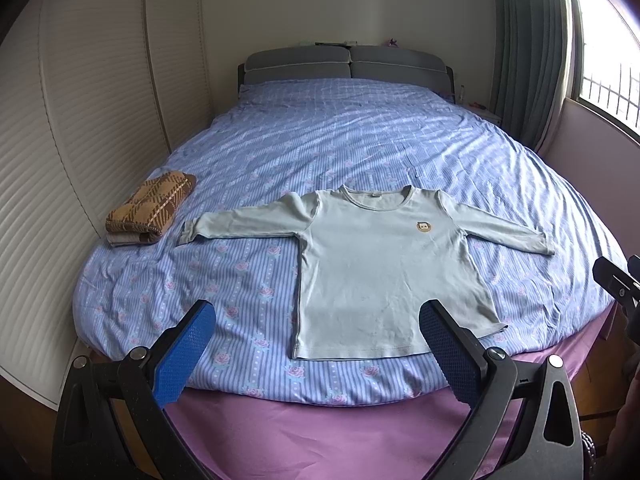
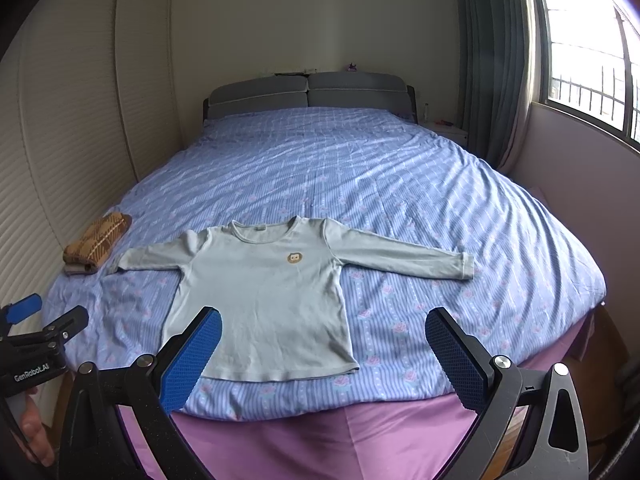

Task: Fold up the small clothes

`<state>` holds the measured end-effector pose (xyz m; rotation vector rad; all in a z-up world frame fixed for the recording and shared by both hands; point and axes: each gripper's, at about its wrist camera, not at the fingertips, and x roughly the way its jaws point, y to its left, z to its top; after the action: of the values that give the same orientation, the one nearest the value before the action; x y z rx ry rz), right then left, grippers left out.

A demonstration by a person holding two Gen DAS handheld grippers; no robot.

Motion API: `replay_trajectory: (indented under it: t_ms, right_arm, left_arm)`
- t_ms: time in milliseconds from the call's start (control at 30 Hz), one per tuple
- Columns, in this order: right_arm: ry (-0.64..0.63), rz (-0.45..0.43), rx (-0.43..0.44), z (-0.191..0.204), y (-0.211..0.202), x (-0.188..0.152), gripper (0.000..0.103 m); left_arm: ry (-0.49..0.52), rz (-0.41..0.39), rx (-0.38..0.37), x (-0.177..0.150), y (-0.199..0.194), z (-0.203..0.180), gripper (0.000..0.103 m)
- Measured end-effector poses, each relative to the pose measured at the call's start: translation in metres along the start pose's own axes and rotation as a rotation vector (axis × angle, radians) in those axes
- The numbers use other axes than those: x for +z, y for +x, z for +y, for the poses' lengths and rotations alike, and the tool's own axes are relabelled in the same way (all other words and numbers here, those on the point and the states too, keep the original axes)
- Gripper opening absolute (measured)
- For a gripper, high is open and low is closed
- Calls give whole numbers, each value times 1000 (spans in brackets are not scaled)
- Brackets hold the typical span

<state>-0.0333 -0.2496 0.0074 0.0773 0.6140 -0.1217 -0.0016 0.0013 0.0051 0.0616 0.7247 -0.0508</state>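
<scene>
The left tongs (image 1: 316, 328) hung wide apart and empty over the foot of the bed (image 1: 360, 136), and the right tongs (image 2: 322, 334) did the same. Just beyond them a pale green long-sleeved shirt (image 1: 380, 264) lay flat, front up, on the blue striped cover, both sleeves spread sideways and its hem toward the bed's near edge. Farther left, near the wardrobe doors (image 1: 80, 120), sat a folded brown plaid garment (image 1: 154, 204). The grey headboard (image 1: 348, 64) stood at the far end.

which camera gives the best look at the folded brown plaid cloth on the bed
The left wrist view: the brown plaid cloth appears larger there, with its pattern and folded layers clear. In the right wrist view it is smaller, near the left side.
</scene>
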Motion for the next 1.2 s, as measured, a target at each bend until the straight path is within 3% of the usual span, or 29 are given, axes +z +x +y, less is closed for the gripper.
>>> replay_trajectory:
  t_ms: [1200]
  right_arm:
    - [-2, 3, -4, 2, 1, -4, 103]
  left_arm:
    - [-7, 8, -6, 1, -1, 5, 103]
